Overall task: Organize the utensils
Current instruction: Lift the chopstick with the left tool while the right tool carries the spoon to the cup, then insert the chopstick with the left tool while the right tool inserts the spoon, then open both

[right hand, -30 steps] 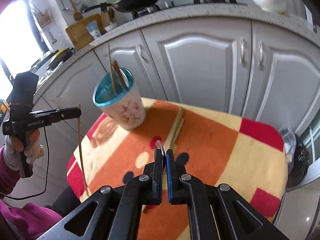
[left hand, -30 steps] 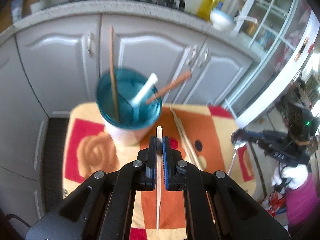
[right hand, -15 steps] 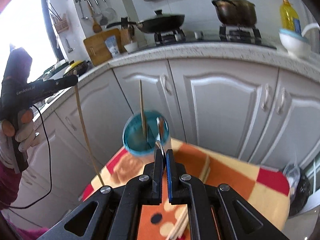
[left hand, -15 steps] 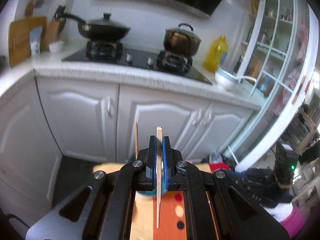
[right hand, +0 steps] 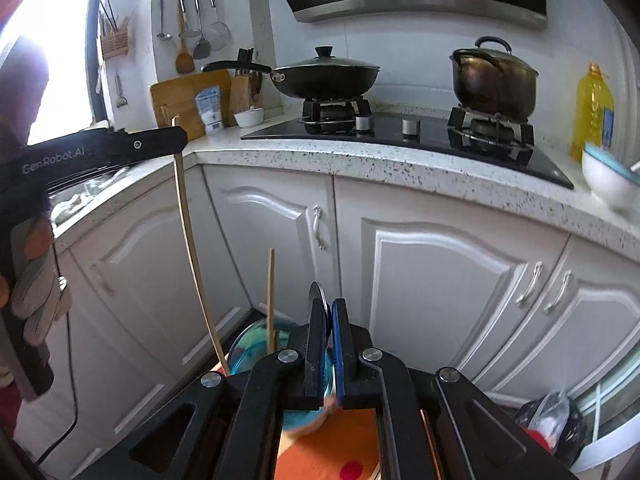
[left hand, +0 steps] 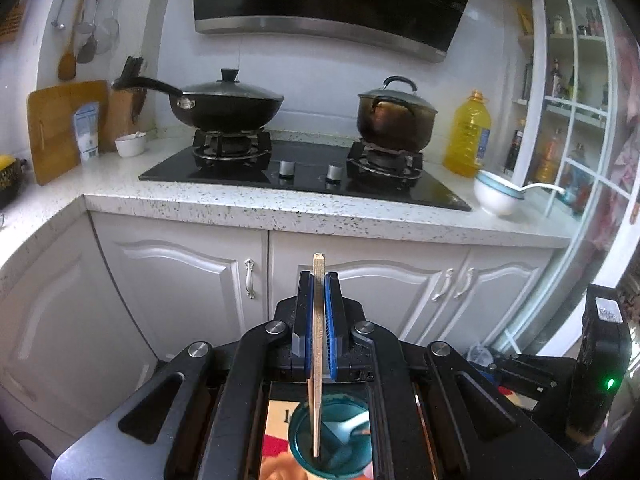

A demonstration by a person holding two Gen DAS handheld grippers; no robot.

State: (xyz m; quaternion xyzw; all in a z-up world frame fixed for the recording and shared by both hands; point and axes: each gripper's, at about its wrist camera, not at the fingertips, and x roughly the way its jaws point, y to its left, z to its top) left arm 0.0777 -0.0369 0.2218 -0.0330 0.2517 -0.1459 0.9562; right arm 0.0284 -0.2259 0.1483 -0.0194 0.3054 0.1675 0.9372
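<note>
My left gripper (left hand: 318, 280) is shut on a wooden chopstick (left hand: 318, 344), held upright. Its lower end hangs over the mouth of the teal-rimmed cup (left hand: 332, 452), which holds a white spoon (left hand: 352, 426). In the right wrist view the left gripper (right hand: 176, 136) holds that chopstick (right hand: 192, 248) above the cup (right hand: 248, 348), where another chopstick (right hand: 271, 300) stands. My right gripper (right hand: 325, 306) is shut on a metal spoon (right hand: 316, 292), close above the cup.
The cup stands on a small table with an orange, red and yellow cloth (right hand: 320, 456). White cabinet doors (left hand: 180, 288) and a speckled counter with a stove (left hand: 304, 172), wok and pot lie straight ahead. A white bowl (left hand: 496, 196) sits at the counter's right.
Both grippers have tilted up and moved over the cup. The left chopstick has swung from pointing at the cup to hanging upright over its mouth. The right gripper has come closer to the cup.
</note>
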